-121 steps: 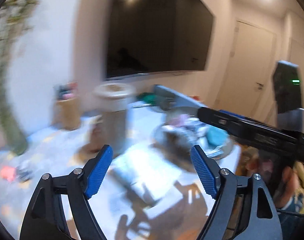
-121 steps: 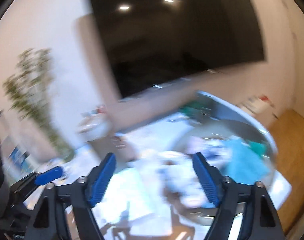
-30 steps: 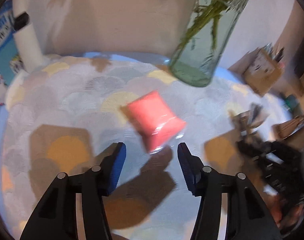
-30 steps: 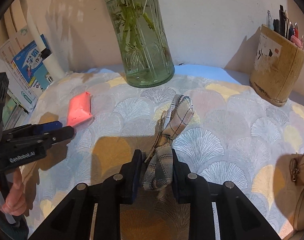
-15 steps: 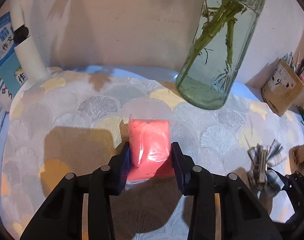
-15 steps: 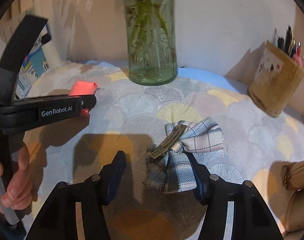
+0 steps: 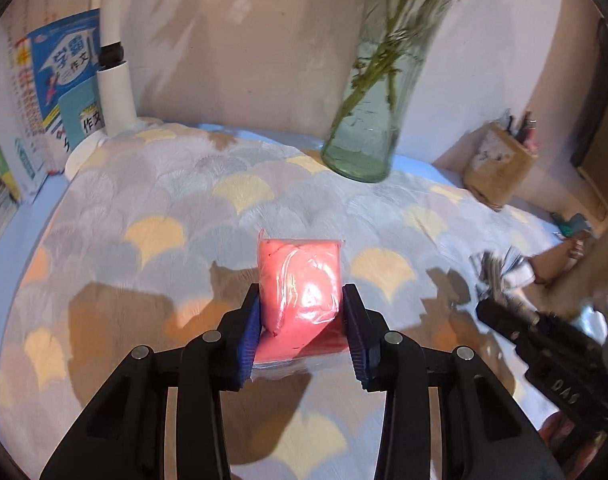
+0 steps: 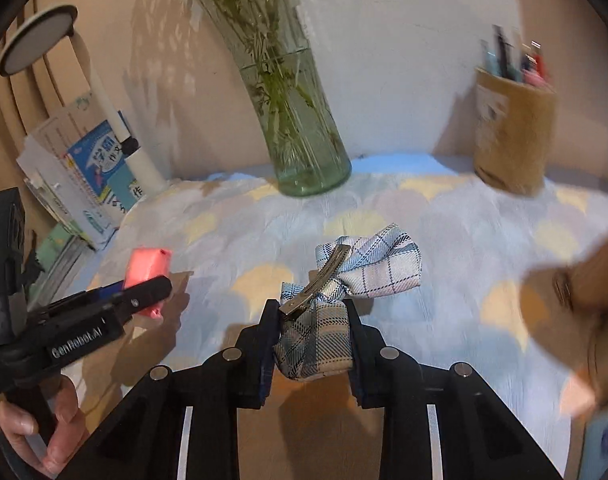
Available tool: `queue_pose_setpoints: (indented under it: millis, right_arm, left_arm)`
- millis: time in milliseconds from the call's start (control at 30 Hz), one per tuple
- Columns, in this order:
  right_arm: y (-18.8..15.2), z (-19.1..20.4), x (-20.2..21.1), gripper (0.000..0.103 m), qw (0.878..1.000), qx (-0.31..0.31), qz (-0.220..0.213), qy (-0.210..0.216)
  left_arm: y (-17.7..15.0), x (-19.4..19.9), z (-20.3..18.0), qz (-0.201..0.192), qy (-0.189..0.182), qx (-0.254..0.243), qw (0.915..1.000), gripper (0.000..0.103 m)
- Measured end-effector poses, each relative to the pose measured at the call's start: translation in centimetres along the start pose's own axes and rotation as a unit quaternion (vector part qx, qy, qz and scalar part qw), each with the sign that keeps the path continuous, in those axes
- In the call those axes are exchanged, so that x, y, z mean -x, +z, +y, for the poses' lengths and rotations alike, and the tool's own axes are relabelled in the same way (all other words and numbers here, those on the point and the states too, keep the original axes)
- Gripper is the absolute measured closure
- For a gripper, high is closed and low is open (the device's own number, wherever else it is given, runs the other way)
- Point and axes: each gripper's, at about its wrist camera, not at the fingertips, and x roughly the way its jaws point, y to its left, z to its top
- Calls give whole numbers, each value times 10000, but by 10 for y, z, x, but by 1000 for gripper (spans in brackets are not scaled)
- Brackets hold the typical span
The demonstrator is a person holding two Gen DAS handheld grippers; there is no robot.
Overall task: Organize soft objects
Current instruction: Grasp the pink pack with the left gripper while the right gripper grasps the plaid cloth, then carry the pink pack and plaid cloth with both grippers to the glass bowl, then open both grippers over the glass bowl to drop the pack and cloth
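My left gripper [image 7: 302,330] is shut on a pink soft packet in clear wrap [image 7: 300,284], held above the patterned tablecloth [image 7: 164,240]. The packet [image 8: 146,268] and the left gripper [image 8: 142,294] also show in the right wrist view at the left. My right gripper [image 8: 309,338] is shut on one wing of a plaid fabric bow with a metal clip [image 8: 367,270], lifted off the cloth. The right gripper [image 7: 543,336] shows blurred in the left wrist view at the right.
A glass vase with green stems [image 8: 304,136] stands at the back by the wall. A tan pen holder [image 8: 511,140] stands back right. A white lamp post [image 7: 114,80] and books [image 7: 60,92] stand back left. A tan pouch [image 8: 591,272] lies at the right.
Both grippers have lifted and pulled back with their loads. My right gripper closed on the bow after being open half a second ago. The left stays shut on the pink packet.
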Motion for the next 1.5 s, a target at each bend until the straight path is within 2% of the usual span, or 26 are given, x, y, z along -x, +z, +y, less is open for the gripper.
queue_pose_setpoints:
  millis: [100, 200, 300, 367, 533, 633, 733, 833, 867, 900, 967, 1100, 1200, 1267, 1367, 1500]
  right_arm:
    - [-23, -5, 19, 74, 9997, -217, 14, -56]
    - [-29, -9, 32, 74, 9989, -453, -8, -145]
    - [-26, -6, 61, 74, 9984, -515, -224, -51]
    - [-21, 0, 90, 74, 9978, -411, -483, -195]
    - [-13, -4, 164, 74, 9909, -430, -1212, -392]
    - [-15, -21, 206, 74, 9835, -593, -1562, -691]
    - [-18, -46, 241, 74, 9751, -768, -1793, -1057]
    - [-24, -77, 271, 74, 9632, -1012, -1937, -1563]
    - [-26, -88, 279, 74, 9587, -1125, -1948, -1742]
    - [-30, -105, 288, 74, 9471, -1337, -1925, -2191]
    - [-37, -133, 300, 74, 9264, -1665, -1859, -2819]
    - [-57, -204, 319, 74, 9008, -2324, -1702, -3250]
    - [-66, -245, 334, 74, 8800, -2459, -1578, -3746]
    - [-66, -269, 336, 74, 8819, -2468, -1351, -3783]
    - [-76, -310, 339, 74, 8901, -2851, -1190, -3351]
    - [-95, -349, 336, 74, 8802, -3338, -893, -3253]
  left_arm:
    - [-11, 17, -2, -160, 25, 59, 9999, 67]
    - [-16, 38, -11, -332, 18, 226, 9992, 67]
    - [-11, 60, -28, -554, -120, 53, 9984, 67]
    - [-6, 80, -46, -767, -250, -122, 9967, 67]
    - [1, 116, -105, -1138, -617, -687, 9892, 67]
    - [1, 130, -150, -1212, -1011, -992, 9825, 67]
    - [-2, 138, -201, -1266, -1294, -1370, 9739, 67]
    - [-12, 144, -257, -1312, -1602, -1851, 9607, 67]
    - [-17, 145, -282, -1301, -1729, -2054, 9545, 67]
    - [-21, 144, -299, -1300, -1791, -2193, 9502, 67]
    - [-33, 138, -335, -1243, -1909, -2475, 9417, 67]
    - [-53, 119, -399, -1008, -2207, -2916, 9253, 67]
    - [-59, 102, -443, -770, -2442, -3194, 9124, 67]
    - [-59, 89, -468, -523, -2626, -3235, 9076, 67]
    - [-57, 66, -499, -160, -2913, -3163, 9027, 67]
    - [-65, 46, -527, 64, -2954, -3243, 8986, 67]
